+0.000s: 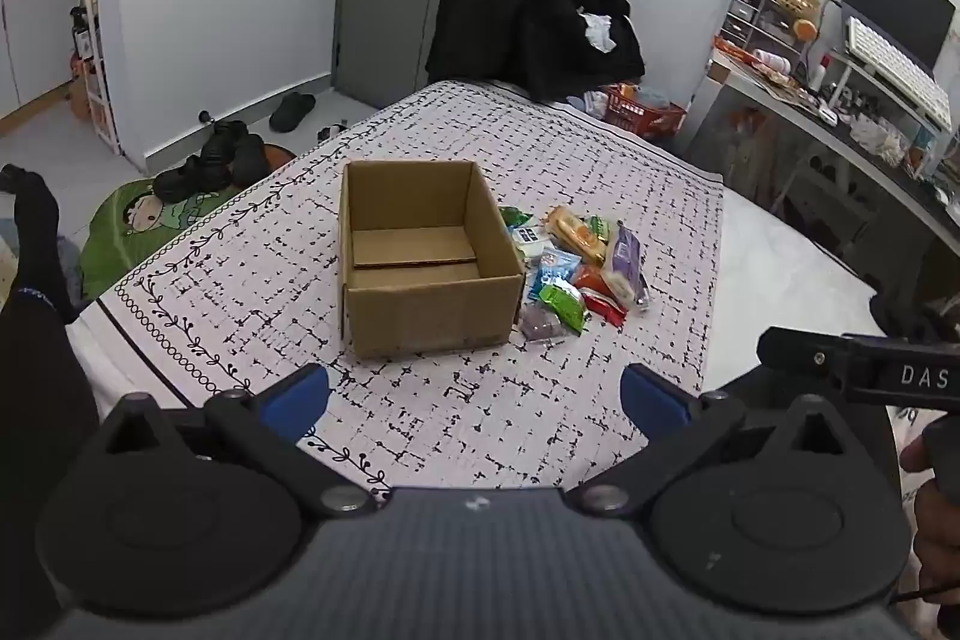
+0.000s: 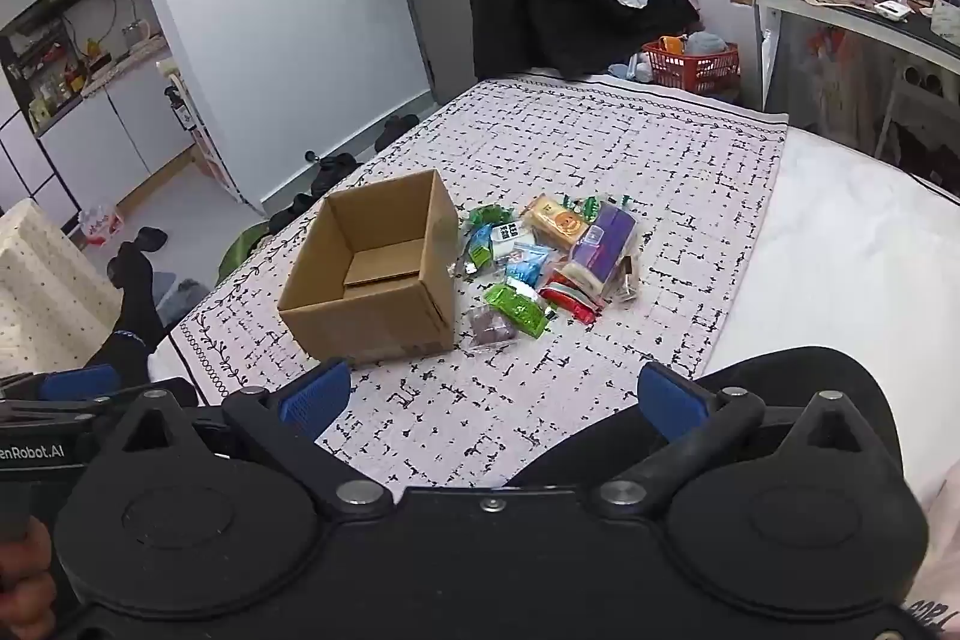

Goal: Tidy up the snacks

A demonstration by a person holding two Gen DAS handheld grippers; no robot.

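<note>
Both tools sit nearest the cameras, nothing started yet: left gripper (image 1: 474, 400) has its blue-padded jaws spread wide and empty, right gripper (image 2: 492, 400) the same, both hovering well short of the goods over the white bed cover with black dash print (image 1: 540, 400). Farther in, at 12 o'clock in the left view, the open brown cardboard box (image 1: 420, 256) stands upright, bare inside except for its own bottom flap. Just beside it at its 3 o'clock, a loose pile of small snack packets (image 2: 540, 262): green foil pouch (image 2: 516, 304), red wrapper (image 2: 570, 301), purple-and-white pack (image 2: 600, 244), orange biscuit pack (image 2: 555, 223), some overlapping. My read: this is the approach step before the first pick. Next move calls for taking one gripper forward and down onto an edge packet, the green one being the nearest free candidate, then closing and carrying it to the box at 9 o'clock of the pile. Beyond, a chair draped in black clothing (image 1: 534, 4).
</note>
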